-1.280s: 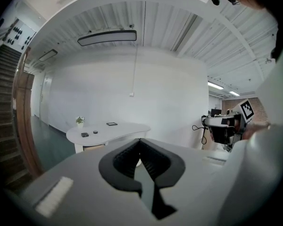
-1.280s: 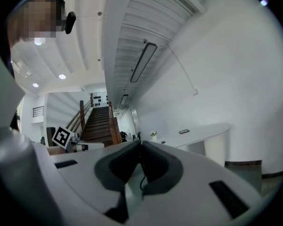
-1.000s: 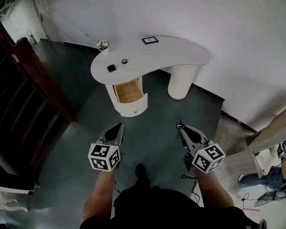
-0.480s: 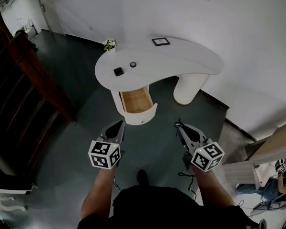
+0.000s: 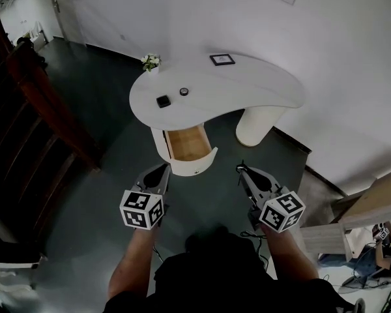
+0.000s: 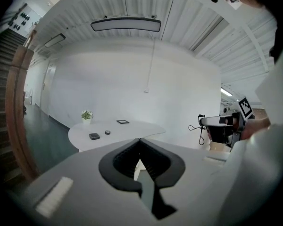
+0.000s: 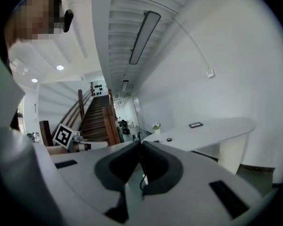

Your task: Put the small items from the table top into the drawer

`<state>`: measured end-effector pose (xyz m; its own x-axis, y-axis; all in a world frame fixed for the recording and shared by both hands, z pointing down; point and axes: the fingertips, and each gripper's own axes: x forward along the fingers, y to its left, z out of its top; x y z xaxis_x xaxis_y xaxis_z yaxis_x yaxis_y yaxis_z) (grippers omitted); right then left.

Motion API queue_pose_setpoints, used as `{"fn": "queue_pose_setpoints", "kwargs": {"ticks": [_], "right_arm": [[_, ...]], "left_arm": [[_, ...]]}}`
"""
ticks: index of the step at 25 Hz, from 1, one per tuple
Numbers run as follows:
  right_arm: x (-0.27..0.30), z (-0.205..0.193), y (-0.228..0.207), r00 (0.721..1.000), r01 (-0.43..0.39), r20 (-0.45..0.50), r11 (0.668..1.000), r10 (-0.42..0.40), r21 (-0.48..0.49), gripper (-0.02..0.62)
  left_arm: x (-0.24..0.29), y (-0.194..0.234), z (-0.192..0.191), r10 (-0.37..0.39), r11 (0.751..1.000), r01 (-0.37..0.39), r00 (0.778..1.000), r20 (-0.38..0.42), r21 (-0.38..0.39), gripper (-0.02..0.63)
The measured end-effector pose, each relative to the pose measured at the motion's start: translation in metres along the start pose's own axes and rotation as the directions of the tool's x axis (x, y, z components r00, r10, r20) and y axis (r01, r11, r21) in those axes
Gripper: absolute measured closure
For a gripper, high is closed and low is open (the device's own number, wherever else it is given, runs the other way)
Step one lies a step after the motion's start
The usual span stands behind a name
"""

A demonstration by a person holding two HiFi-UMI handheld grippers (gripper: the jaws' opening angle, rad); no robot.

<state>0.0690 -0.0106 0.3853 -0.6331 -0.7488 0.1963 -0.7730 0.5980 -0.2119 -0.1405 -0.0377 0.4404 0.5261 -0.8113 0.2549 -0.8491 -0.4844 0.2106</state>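
A white curved table (image 5: 247,90) stands ahead by the wall. On its left end lie a small black square item (image 5: 163,101) and a small round dark item (image 5: 184,91); both also show as the square item (image 6: 94,136) and round item (image 6: 107,132) in the left gripper view. Under that end a wooden drawer (image 5: 189,143) stands pulled out. My left gripper (image 5: 164,170) and right gripper (image 5: 241,170) hang side by side over the floor, short of the drawer. Both are shut with nothing between the jaws.
A small potted plant (image 5: 150,61) and a dark picture frame (image 5: 222,59) rest on the table's far side. A dark wooden staircase (image 5: 32,103) runs along the left. Pale wooden boards (image 5: 352,207) lie at the right. The floor is dark green.
The table and drawer sit slightly nearer and more central in the head view. Both grippers keep the same pose, shut.
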Motion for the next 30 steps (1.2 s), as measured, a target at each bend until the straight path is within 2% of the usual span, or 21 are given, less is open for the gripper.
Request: {"fn": "queue_pose_setpoints", "kwargs": {"ticks": [12,17,24,30], "right_arm": [[0.038,0.013,-0.049,0.999,-0.046,0.012,0.999,0.046,0.021,0.569],[0.059,0.02,-0.098,0.997,-0.074,0.012,0.996,0.074,0.05,0.569],[0.083,0.036,-0.181,0.994,-0.106,0.012,0.991,0.106,0.077,0.569],[0.105,0.04,-0.227,0.986,-0.167,-0.006,0.981,0.168,0.101,0.569]], "left_arm": [[0.046,0.015,0.011,0.043,0.999,-0.044,0.999,-0.019,-0.009,0.595],[0.092,0.013,0.017,0.065,0.997,-0.066,0.997,-0.043,-0.026,0.595],[0.158,0.0,0.047,0.112,0.994,-0.112,0.992,-0.059,0.009,0.595],[0.193,-0.005,0.057,0.173,0.985,-0.173,0.982,-0.074,0.008,0.595]]}}
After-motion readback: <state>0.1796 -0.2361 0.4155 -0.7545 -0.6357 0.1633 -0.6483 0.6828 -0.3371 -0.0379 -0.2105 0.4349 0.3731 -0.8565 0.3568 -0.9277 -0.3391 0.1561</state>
